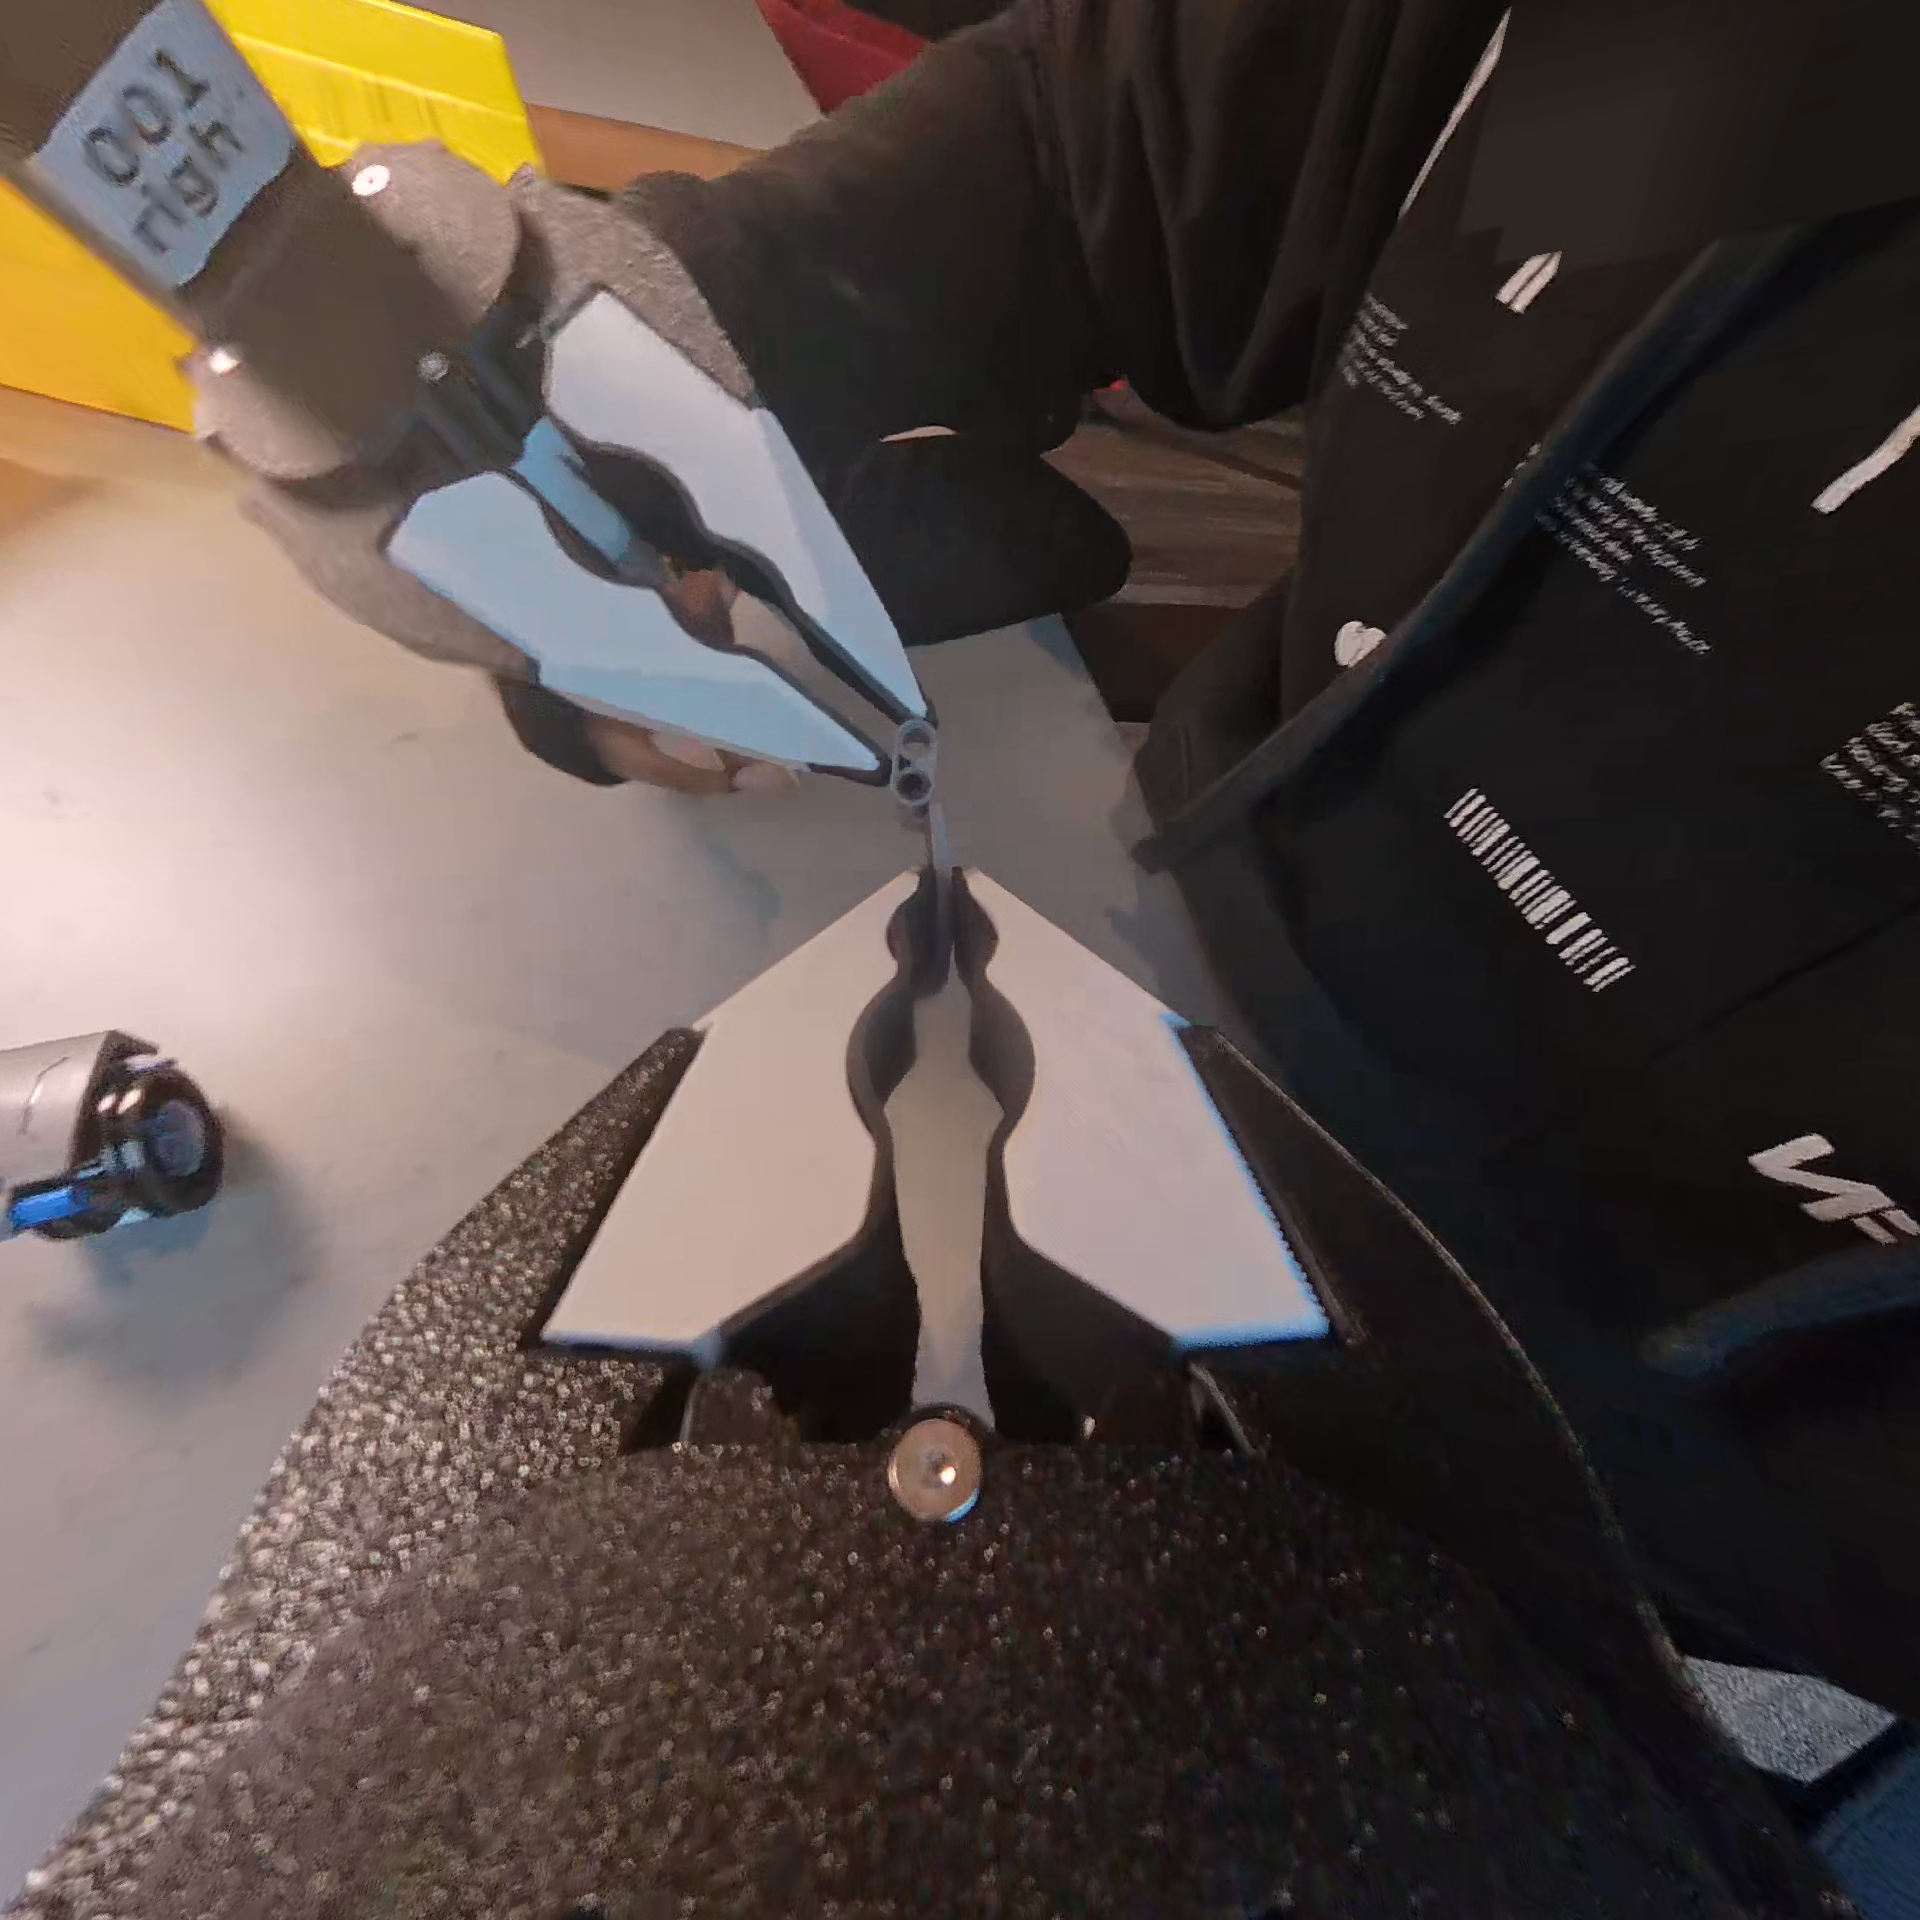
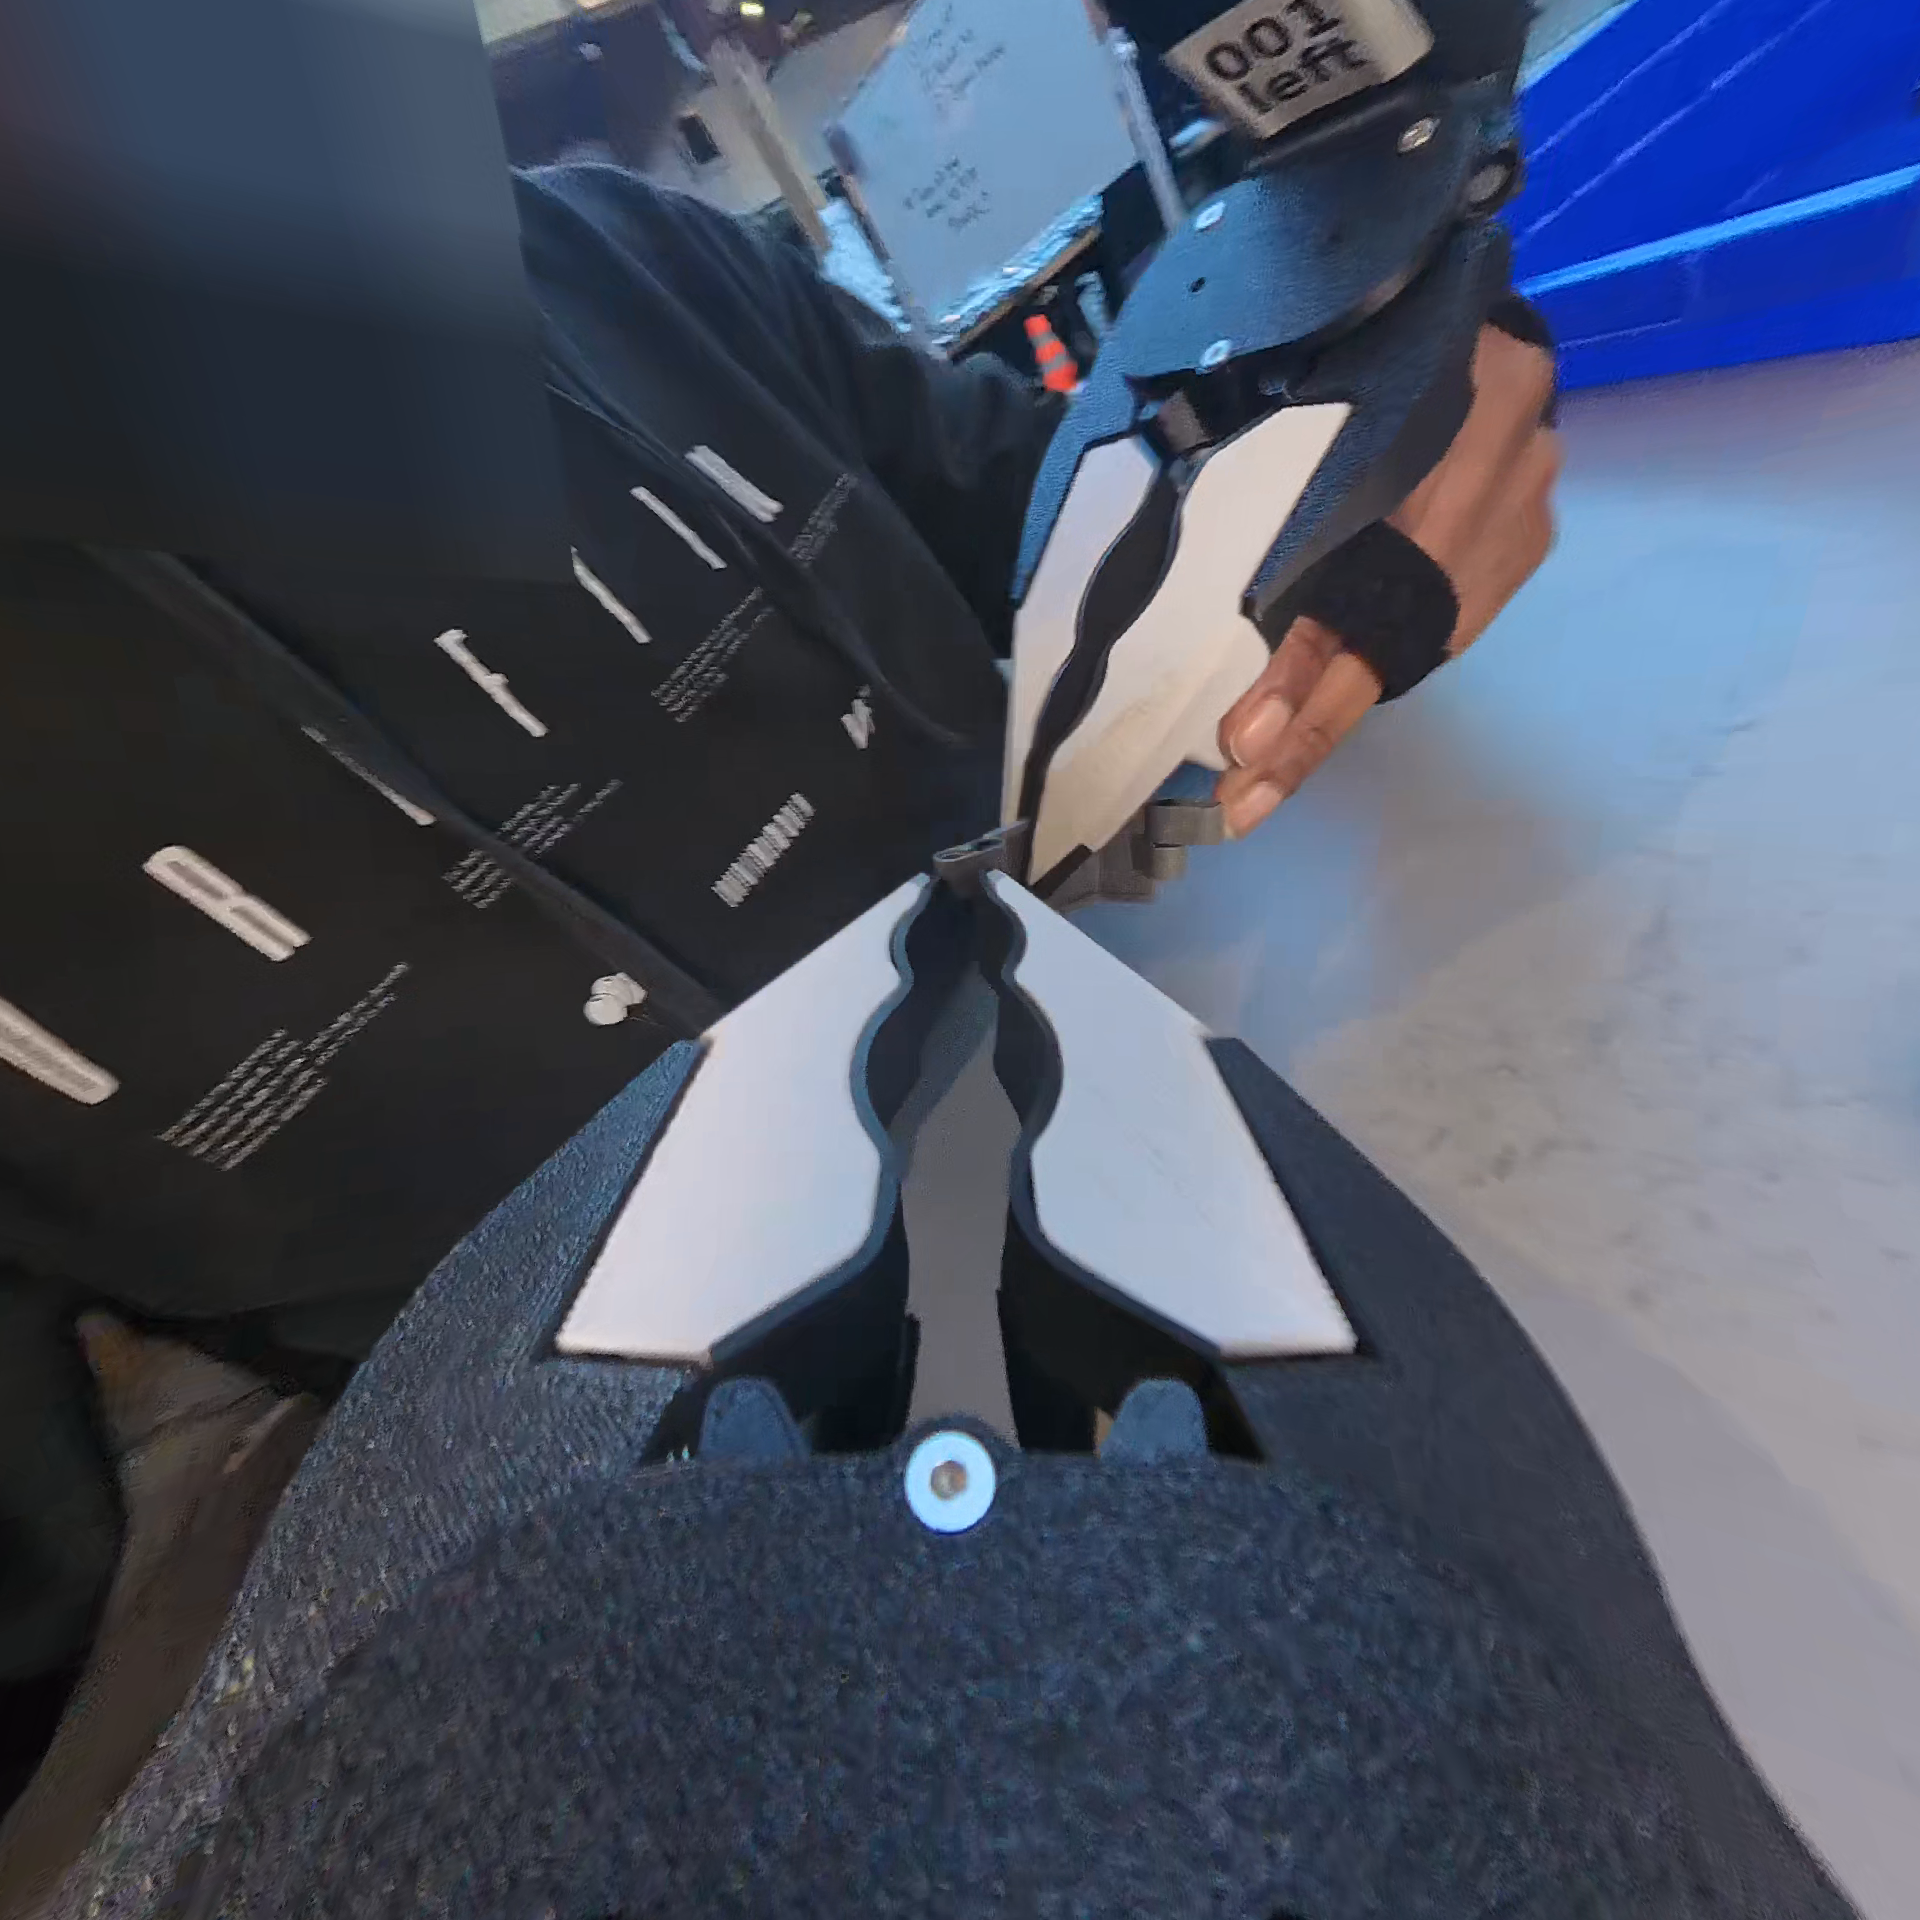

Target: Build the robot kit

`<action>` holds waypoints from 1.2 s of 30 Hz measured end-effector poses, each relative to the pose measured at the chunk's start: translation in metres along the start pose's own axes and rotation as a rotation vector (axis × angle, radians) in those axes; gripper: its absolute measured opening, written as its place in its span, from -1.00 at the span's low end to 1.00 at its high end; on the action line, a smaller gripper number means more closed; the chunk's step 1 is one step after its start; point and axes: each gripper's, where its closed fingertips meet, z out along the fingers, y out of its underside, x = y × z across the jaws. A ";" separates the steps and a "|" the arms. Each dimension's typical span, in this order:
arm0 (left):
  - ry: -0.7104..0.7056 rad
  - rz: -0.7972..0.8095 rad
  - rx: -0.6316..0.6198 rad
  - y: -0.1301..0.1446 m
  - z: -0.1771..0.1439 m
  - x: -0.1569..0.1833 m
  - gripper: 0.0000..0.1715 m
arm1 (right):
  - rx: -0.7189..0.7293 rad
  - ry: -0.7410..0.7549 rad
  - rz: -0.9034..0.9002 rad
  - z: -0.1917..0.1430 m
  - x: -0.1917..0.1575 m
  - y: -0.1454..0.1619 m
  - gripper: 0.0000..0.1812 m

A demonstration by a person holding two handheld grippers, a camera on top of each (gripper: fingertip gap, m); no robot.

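My left gripper (image 1: 940, 883) stood with its fingers closed to a narrow slit, the tips pinching one end of a thin grey rod (image 1: 940, 836). The rod ran straight ahead from my fingertips. At its far end sat a small grey connector piece with two round holes (image 1: 914, 764). My right gripper (image 1: 904, 743), coming in from ahead and to the left, was clamped shut on that connector, its tips almost meeting mine.

In the right wrist view my right gripper (image 2: 961, 883) had its fingers drawn nearly together on the dark grey piece (image 2: 971, 857) at the tips. The left gripper (image 2: 1039, 868) met it from ahead and to the right. A bare thumb and a hand in a black fingerless glove (image 2: 1392, 592) wrapped the left gripper's body. Small grey parts (image 2: 1174, 831) sat just below that thumb; I could not tell their form.

Both assemblies were held above a pale grey table (image 1: 312, 831). Left of my left fingers, on the table, lay a grey cylinder with black and blue parts (image 1: 114, 1132). Ahead and left lay a yellow box (image 1: 395, 83). A black printed garment (image 1: 1558, 727) filled the right side. A blue bin (image 2: 1714, 187) stood ahead and right of my right fingers.
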 end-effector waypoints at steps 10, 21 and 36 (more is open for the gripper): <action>-0.085 0.019 -0.054 0.006 0.000 -0.016 -0.99 | -0.091 0.410 -0.246 -0.005 0.023 -0.002 -0.90; 0.027 0.130 -0.063 0.005 0.011 0.015 -0.98 | -0.187 -0.036 -0.080 0.013 -0.007 0.011 -0.92; -0.138 0.214 -0.144 0.016 0.010 -0.008 -0.98 | -0.195 0.391 -0.290 0.005 0.021 0.018 -0.93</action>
